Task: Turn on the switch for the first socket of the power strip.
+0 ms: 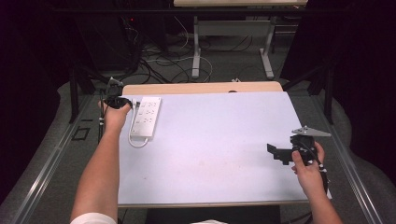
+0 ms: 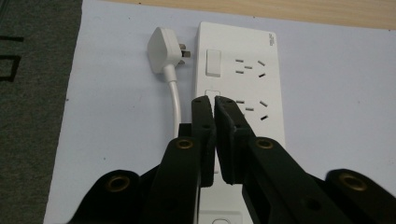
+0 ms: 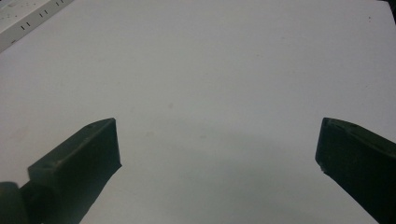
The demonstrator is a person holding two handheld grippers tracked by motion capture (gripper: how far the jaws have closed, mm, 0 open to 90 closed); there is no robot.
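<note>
Two grippers work at opposite ends of a white table top. At the far left corner the left gripper hangs over a white power strip, its jaws pressed together with nothing between them, their tips just above the strip's second switch. The strip lies lengthwise along the table's left edge, with rows of sockets on its face and a first rocker switch near its far end. Just beside that end lies the strip's own white plug, its metal pins pointing at the strip's side; whether they touch it cannot be told. From the plug a white cord runs back along the strip and, in the high view, loops at its near end. Well apart, near the table's right edge, the right gripper is held low over bare table with its jaws spread wide, empty, a grey three-cornered plate on top.
</note>
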